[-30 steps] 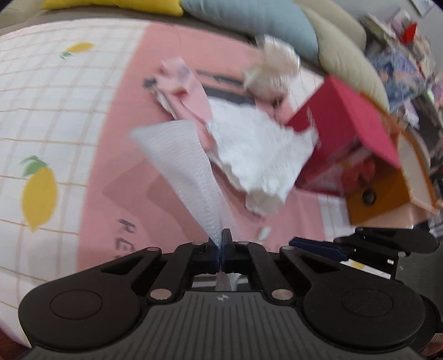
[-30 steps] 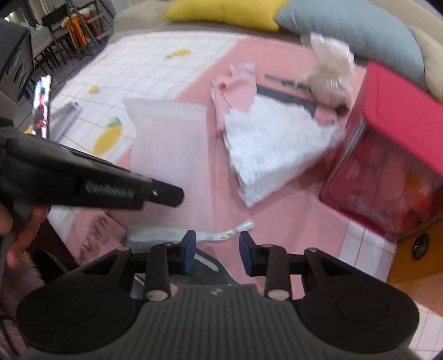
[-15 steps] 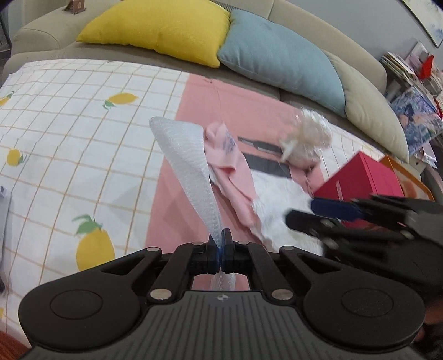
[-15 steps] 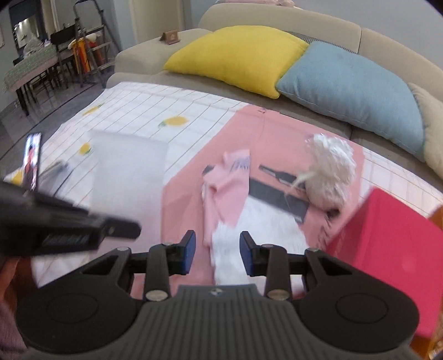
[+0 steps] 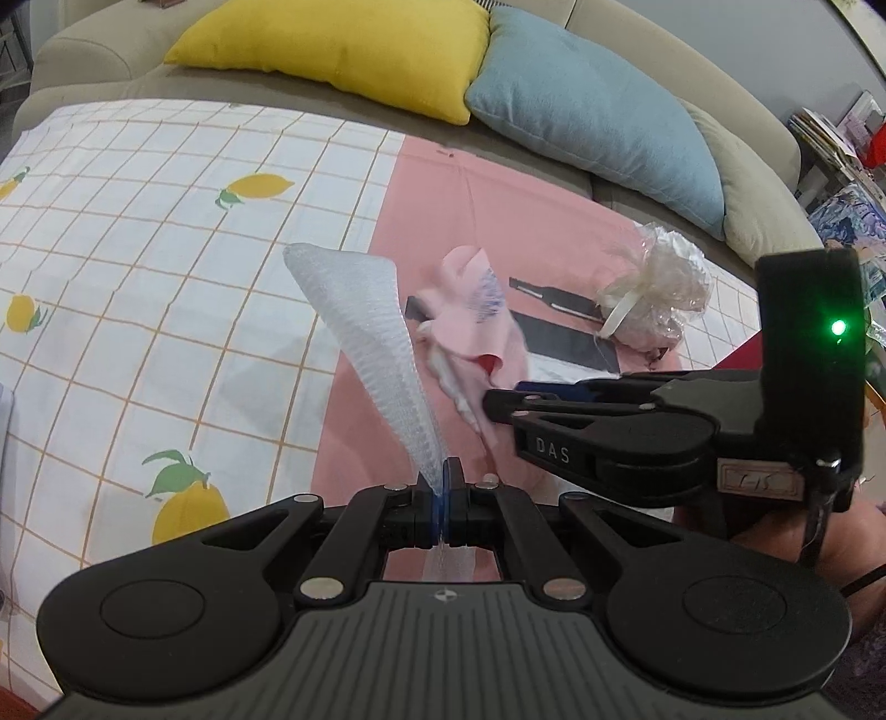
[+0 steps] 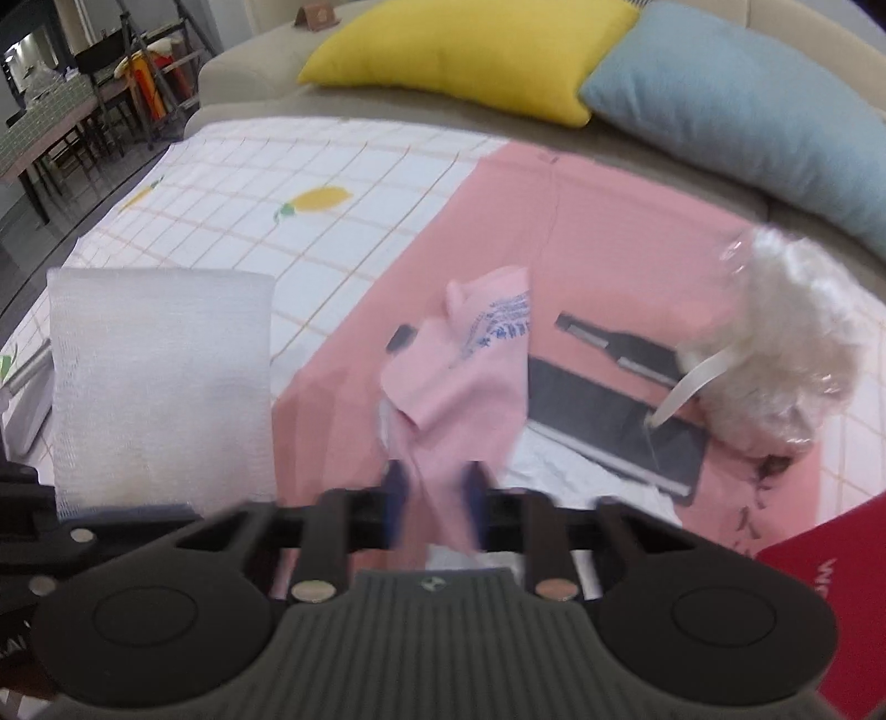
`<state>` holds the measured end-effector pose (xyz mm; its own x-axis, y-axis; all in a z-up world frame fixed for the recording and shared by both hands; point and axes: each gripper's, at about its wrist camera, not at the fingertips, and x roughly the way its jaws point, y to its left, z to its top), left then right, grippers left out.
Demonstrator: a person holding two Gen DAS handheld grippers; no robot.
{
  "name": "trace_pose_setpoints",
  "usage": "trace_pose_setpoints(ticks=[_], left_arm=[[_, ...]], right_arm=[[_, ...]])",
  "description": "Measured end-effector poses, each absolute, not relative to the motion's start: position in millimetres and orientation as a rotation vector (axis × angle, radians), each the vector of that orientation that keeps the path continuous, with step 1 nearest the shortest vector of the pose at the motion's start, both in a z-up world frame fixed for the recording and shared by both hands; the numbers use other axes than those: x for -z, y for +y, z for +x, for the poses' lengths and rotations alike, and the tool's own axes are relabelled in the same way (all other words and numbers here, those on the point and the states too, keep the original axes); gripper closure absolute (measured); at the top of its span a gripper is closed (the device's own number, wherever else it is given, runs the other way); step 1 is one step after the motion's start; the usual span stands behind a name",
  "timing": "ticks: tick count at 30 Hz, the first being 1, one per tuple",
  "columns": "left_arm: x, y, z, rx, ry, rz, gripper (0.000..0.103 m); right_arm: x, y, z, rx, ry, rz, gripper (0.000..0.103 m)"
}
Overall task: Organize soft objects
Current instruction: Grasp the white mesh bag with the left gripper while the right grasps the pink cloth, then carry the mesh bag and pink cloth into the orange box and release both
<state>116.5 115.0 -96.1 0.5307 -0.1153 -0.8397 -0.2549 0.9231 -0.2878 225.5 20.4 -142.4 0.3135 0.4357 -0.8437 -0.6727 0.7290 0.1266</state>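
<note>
My left gripper [image 5: 443,482] is shut on the lower tip of a white mesh cloth [image 5: 376,332], which stands up from the jaws over the bed; in the right wrist view the white mesh cloth [image 6: 160,376] hangs at the left. A crumpled pink cloth [image 6: 470,376] with blue print lies on the pink mat, over a white fluffy towel [image 6: 554,459]. My right gripper [image 6: 434,498] is down on it, its jaws closing with a fold of the pink cloth between them. From the left wrist view the right gripper [image 5: 498,401] reaches in from the right onto the pink cloth [image 5: 470,327].
A clear bag of white fluff [image 5: 659,293] and a flat black item [image 6: 614,432] lie beyond the pink cloth. A red box [image 6: 830,609] sits at the right. Yellow [image 5: 343,50] and blue [image 5: 598,105] pillows line the sofa back. The lemon-print sheet [image 5: 138,249] spreads left.
My right gripper has swung in over the pink cloth and its jaws have narrowed around a fold. My left gripper has moved left, still holding the mesh cloth.
</note>
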Motion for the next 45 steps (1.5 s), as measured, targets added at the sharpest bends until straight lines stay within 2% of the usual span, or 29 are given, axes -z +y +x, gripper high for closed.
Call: trace_pose_setpoints(ticks=[11, 28, 45], left_arm=[[95.8, 102.3, 100.3, -0.057, 1.066, -0.365, 0.102], [29.9, 78.3, 55.7, -0.021, 0.964, -0.343, 0.102], [-39.7, 6.3, 55.5, 0.193, 0.871, -0.343, 0.102]], right_arm=[[140.5, -12.5, 182.8, -0.775, 1.066, -0.181, 0.103], [25.8, -91.8, 120.9, -0.751, 0.812, -0.022, 0.103], [-36.5, -210.1, 88.9, -0.527, 0.638, 0.056, 0.103]])
